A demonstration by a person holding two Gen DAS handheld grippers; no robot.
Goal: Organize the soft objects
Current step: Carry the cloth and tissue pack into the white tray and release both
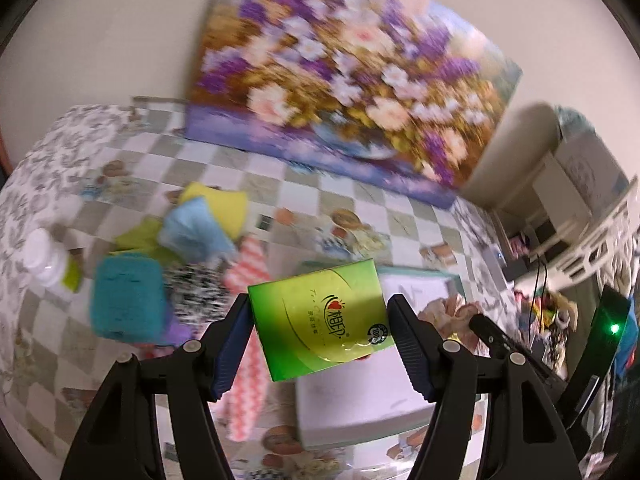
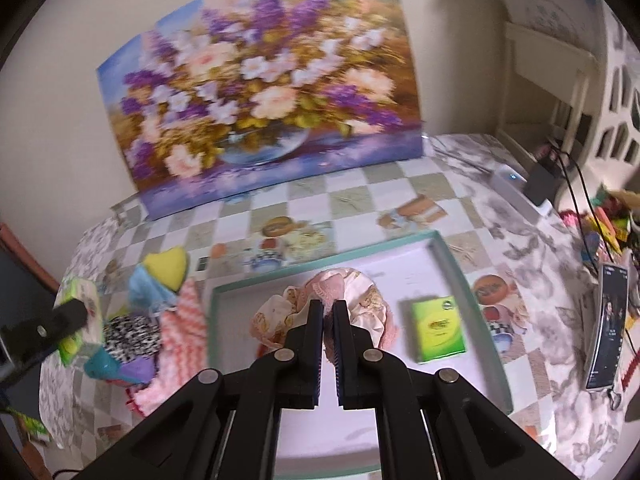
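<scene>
1. Left claw [image 1: 320, 320] is clamping a green tissue pack [image 1: 320, 320] between its pads, jaws standing wide on it, carrying it clear above the worktop [image 1: 360, 208]
2. Right claw [image 2: 328, 312] is sitting with jaws nearly together; whether the pink cloth [image 2: 360, 300] beneath is pinched cannot be told
3. That cloth is lying inside the teal-rimmed tray [image 2: 452, 264], a second green pack [image 2: 438, 328] resting flat beside it
4. Still waiting on the worktop left of the tray: a heap of soft pieces [image 2: 136, 332], yellow, blue, teal, speckled, pink-striped
5. Step in hand, by my reading: ferrying the held pack toward the tray
6. Next move is calling for lowering the pack onto bare tray floor, clear of cloth, then widening the jaws
</scene>
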